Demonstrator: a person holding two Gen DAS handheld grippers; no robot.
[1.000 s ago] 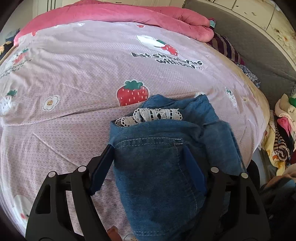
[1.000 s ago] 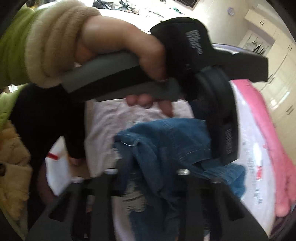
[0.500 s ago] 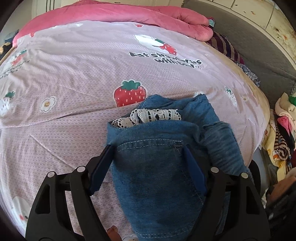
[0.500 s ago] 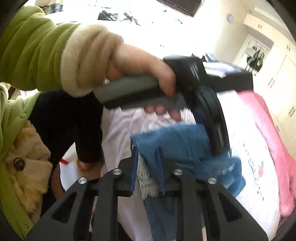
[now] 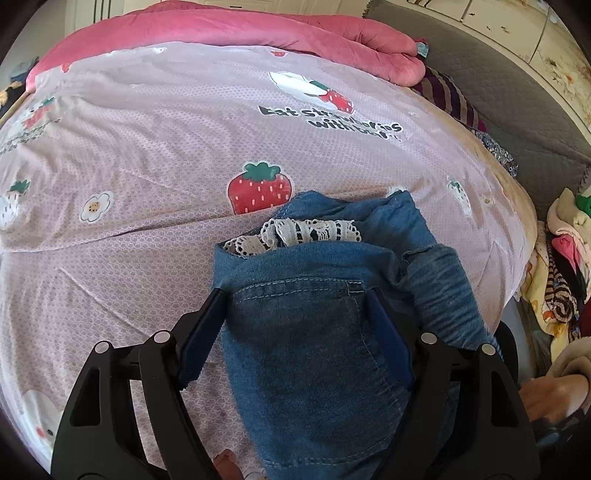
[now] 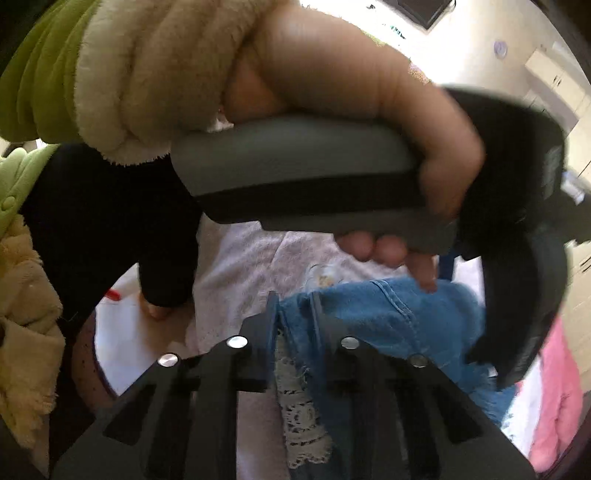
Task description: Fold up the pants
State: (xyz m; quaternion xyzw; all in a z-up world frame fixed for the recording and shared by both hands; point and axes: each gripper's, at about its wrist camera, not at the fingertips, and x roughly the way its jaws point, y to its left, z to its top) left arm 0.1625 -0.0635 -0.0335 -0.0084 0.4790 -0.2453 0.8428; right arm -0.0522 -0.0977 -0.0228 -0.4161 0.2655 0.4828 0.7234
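The blue denim pants (image 5: 317,347) with white lace trim (image 5: 295,232) lie bunched on the pink strawberry-print bedsheet (image 5: 147,147). My left gripper (image 5: 295,302) stands open, its jaws straddling the pocket panel of the pants. In the right wrist view my right gripper (image 6: 295,306) is shut on a fold of the pants (image 6: 388,314), with lace (image 6: 299,413) hanging between the fingers. The left hand and the left gripper's grey handle (image 6: 295,177) fill the upper part of that view, just above the denim.
A pink quilt (image 5: 240,29) lies along the far side of the bed. A grey headboard (image 5: 498,85) and striped cloth (image 5: 447,96) are at the right. A pile of clothes (image 5: 561,266) sits beyond the bed's right edge. The person's legs (image 6: 110,221) stand beside the bed.
My right gripper has moved closer under the left hand, still pinching the denim. The left gripper has barely moved and stays open over the pants.
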